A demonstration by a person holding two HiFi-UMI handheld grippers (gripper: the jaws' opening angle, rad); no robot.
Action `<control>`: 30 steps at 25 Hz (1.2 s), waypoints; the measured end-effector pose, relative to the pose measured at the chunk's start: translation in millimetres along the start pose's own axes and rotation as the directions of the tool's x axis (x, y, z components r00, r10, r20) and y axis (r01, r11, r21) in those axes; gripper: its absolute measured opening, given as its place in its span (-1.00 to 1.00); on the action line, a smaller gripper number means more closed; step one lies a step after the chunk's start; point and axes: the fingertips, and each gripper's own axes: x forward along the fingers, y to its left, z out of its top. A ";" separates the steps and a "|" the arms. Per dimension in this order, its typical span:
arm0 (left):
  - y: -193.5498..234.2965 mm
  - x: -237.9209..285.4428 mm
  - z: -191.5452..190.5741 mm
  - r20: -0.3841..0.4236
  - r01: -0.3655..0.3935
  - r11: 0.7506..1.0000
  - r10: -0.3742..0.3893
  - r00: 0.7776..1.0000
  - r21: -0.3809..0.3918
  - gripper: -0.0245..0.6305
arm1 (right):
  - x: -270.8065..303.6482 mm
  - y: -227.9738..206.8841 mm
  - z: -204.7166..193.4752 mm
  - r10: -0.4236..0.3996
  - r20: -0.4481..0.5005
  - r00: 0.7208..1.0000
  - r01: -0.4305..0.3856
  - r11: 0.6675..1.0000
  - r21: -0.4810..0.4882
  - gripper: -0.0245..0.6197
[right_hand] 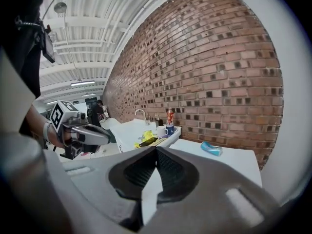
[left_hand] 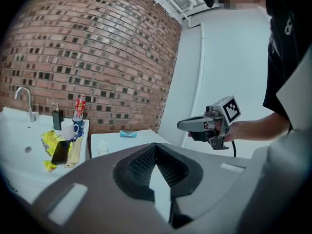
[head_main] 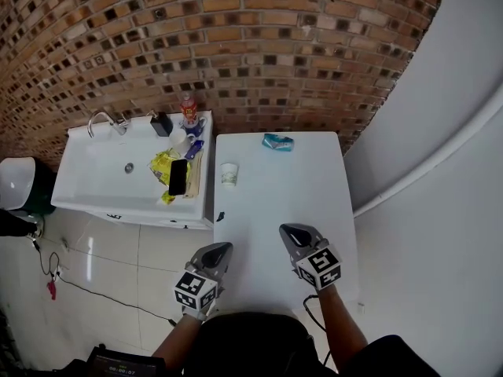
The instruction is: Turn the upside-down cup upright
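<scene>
Status: left grey two-jaw gripper (head_main: 225, 247) and right grey two-jaw gripper (head_main: 288, 229) are both closed on nothing, at near end of white rectangular table (head_main: 314, 187). Well ahead, near its left edge: small white paper-looking cup (head_main: 229, 174). Likely light, thin-walled, crushable, so pinch sidewall mid-height, gently. Crumpled teal packet (head_main: 277, 141) lies beyond, well apart.

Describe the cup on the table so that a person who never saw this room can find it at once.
A white table stands before the brick wall, right of the sink. The cup is near the table's left edge. It is small, pale and alone, unlike the teal packet further back or the handled mug on the sink counter.
</scene>
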 end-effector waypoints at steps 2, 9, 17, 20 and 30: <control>17.6 5.7 2.9 -0.001 -0.008 1.000 0.008 1.000 -0.003 -0.88 | 22.6 -5.1 5.5 0.008 -0.011 1.000 -0.008 1.000 0.000 -0.95; 87.0 25.0 -3.1 -0.050 -0.076 0.996 0.074 0.996 -0.038 -0.88 | 101.5 -24.7 18.7 0.054 -0.049 0.997 -0.051 0.997 0.054 -0.95; 147.5 59.3 -4.4 -0.085 -0.102 0.993 0.097 0.992 -0.060 -0.88 | 190.7 -53.7 3.7 0.110 -0.167 0.980 -0.091 0.989 0.119 -0.78; 162.5 74.0 -5.8 -0.092 -0.099 0.993 0.092 0.992 -0.071 -0.88 | 221.5 -63.7 3.5 0.153 -0.183 0.971 -0.129 0.982 0.140 -0.73; 189.3 125.3 -30.8 -0.161 -0.078 0.991 0.060 0.985 -0.110 -0.88 | 300.3 -105.0 -5.0 0.184 -0.277 0.943 -0.192 0.981 -0.003 -0.69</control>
